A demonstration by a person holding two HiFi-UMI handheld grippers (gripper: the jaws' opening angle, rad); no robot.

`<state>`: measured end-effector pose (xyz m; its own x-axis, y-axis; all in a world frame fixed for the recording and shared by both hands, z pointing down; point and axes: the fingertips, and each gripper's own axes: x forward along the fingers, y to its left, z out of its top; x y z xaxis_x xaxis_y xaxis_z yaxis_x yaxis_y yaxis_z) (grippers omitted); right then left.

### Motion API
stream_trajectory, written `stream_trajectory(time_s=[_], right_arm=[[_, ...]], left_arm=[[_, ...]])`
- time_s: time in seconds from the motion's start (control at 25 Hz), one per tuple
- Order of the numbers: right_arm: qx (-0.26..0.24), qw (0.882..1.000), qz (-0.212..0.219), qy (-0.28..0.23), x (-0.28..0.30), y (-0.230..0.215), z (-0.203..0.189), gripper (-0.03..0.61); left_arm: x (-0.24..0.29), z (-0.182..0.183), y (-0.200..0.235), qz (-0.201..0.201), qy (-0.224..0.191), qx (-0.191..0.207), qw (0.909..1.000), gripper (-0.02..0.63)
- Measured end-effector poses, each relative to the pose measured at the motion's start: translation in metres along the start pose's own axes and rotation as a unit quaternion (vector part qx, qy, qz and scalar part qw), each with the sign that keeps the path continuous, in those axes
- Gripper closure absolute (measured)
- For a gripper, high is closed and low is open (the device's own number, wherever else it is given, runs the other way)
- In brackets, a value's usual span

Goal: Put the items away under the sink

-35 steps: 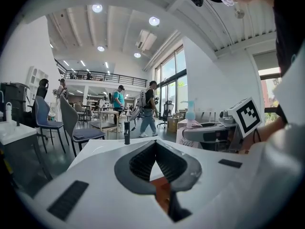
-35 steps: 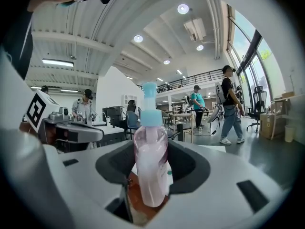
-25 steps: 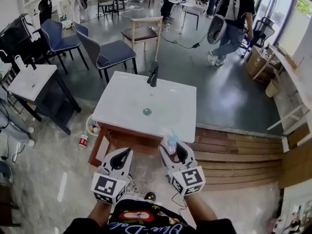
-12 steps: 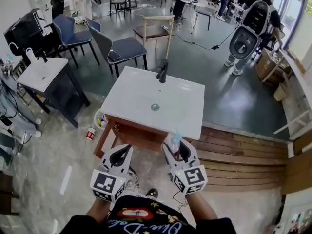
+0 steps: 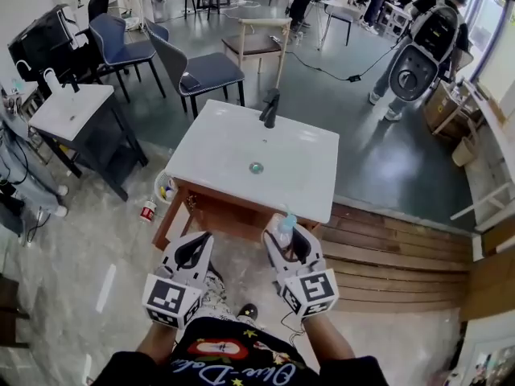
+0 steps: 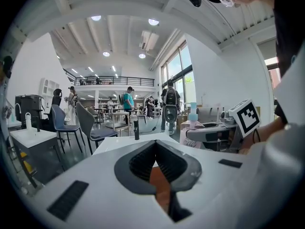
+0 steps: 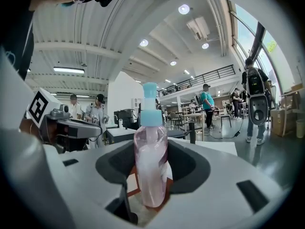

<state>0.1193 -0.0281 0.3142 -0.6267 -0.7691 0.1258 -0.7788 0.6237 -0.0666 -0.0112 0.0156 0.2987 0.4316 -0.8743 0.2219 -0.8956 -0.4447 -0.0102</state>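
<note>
A clear pink bottle (image 7: 150, 162) with a pale blue cap stands upright between the jaws of my right gripper (image 5: 288, 240), which is shut on it. In the head view the bottle (image 5: 283, 228) hangs just in front of the wooden cabinet (image 5: 211, 215) under the white sink top (image 5: 233, 155). My left gripper (image 5: 203, 241) is beside it on the left, level with it, shut with nothing in it; its pads meet at the tip (image 6: 155, 144). The cabinet's inside is hidden from here.
A black faucet (image 5: 271, 107) and a drain (image 5: 256, 168) mark the sink. A bucket of items (image 5: 166, 191) and a red-and-white can (image 5: 147, 211) are on the floor left of the cabinet. Wooden decking (image 5: 386, 252) lies to the right, with a side table (image 5: 68, 107) and chairs (image 5: 197, 75) behind.
The left gripper has shifted slightly down and left in the view. The right gripper still holds the bottle in front of the cabinet. The person with the backpack has walked off to the right.
</note>
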Motion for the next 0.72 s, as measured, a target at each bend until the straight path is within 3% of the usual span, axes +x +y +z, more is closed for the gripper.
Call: stream_trajectory(time_s=[0.52,0.72], right_arm=[[0.007,1.000,-0.008,0.006,-0.004,0.002,-0.004,0.371],[0.011,1.000,-0.016,0.011,-0.004,0.004,-0.001,0.371]], left_arm=[[-0.006,-0.005,0.002,-0.001,0.009,-0.001,1.0000,0.606],[0.005,0.001,0.001,-0.026,0.006,0.002,0.9996,0.606]])
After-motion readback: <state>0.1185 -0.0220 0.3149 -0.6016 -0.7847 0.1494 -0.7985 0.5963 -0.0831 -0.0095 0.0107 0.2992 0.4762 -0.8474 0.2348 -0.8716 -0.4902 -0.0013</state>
